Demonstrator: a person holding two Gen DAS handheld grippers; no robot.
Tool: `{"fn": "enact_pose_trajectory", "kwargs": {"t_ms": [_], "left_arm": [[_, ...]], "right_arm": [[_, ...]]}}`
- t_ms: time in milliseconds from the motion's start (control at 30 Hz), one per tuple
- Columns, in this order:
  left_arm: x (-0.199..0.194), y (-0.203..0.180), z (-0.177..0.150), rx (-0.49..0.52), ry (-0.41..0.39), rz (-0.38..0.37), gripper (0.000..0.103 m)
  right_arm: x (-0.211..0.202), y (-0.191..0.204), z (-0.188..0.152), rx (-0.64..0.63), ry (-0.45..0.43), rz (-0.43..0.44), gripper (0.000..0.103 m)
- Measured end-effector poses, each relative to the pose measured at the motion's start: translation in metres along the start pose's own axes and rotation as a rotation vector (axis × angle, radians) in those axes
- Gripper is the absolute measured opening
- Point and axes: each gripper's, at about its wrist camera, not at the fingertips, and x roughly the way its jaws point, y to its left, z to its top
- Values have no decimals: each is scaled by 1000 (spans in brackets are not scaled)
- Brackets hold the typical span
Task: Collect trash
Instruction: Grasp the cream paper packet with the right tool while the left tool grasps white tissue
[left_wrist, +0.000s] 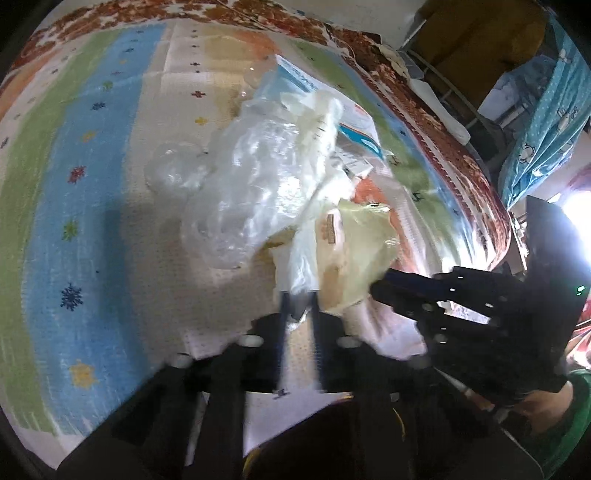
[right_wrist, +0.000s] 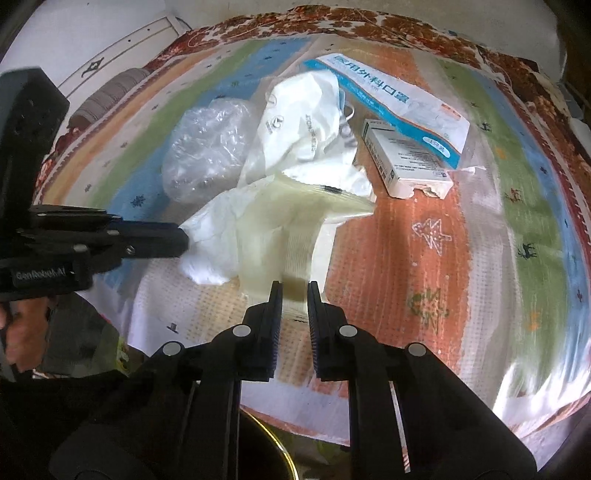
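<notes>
Black, our right gripper (right_wrist: 294, 291) pinches the yellowish plastic bag (right_wrist: 280, 218); our left gripper (left_wrist: 298, 306) clamps white plastic (right_wrist: 210, 240) beside it. Beyond lie a torn carton (right_wrist: 406, 162) and mask packet (right_wrist: 388, 92); the striped cloth (right_wrist: 461, 258) rightward is bare.

Two grippers, the left (right_wrist: 181, 240) and the right (right_wrist: 294, 291); one clear crumpled bag (right_wrist: 207, 147); one white printed bag (right_wrist: 306, 122); one yellowish bag (right_wrist: 280, 229); one crumpled white tissue (right_wrist: 210, 251); one blue-and-white mask pack (right_wrist: 399, 99); one small white box (right_wrist: 410, 166); one striped cloth (right_wrist: 461, 258) under it all.
</notes>
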Motion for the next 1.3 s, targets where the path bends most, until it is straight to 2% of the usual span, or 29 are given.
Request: {"fn": "enact_pose_trajectory", "kwargs": {"t_ms": [33, 67, 100, 400, 733, 800, 867, 900, 1033, 1133, 1300], "left_arm": [[-1, -3, 1, 8, 0, 9, 3], [-3, -9, 1, 22, -1, 7, 2], [-4, -11, 1, 31, -4, -3, 2], [-28, -17, 2, 24, -58, 12, 1], [-53, -27, -5, 31, -90, -22, 1], [-52, -28, -7, 33, -89, -20, 1], [-52, -27, -9, 33, -81, -17, 1], [-51, -27, -9, 33, -78, -16, 1], [-50, -25, -9, 31, -74, -16, 1], [-48, -24, -8, 24, -69, -27, 1], [-41, -25, -10, 29, -45, -26, 1]], "right_arm": [[-1, 0, 0, 2, 1, 2, 12], [-2, -1, 0, 5, 0, 4, 4], [-4, -2, 0, 10, 1, 5, 1], [-26, -7, 0, 47, -30, 22, 0], [-51, -16, -4, 121, -59, 42, 0], [-51, -19, -5, 138, -56, 42, 6], [-51, -19, -6, 138, -59, 47, 36], [-51, -18, -7, 137, -64, 44, 41], [-47, -14, -6, 122, -63, 44, 45], [-39, -8, -7, 93, -50, 4, 58], [-14, 3, -10, 28, -7, -47, 64]]}}
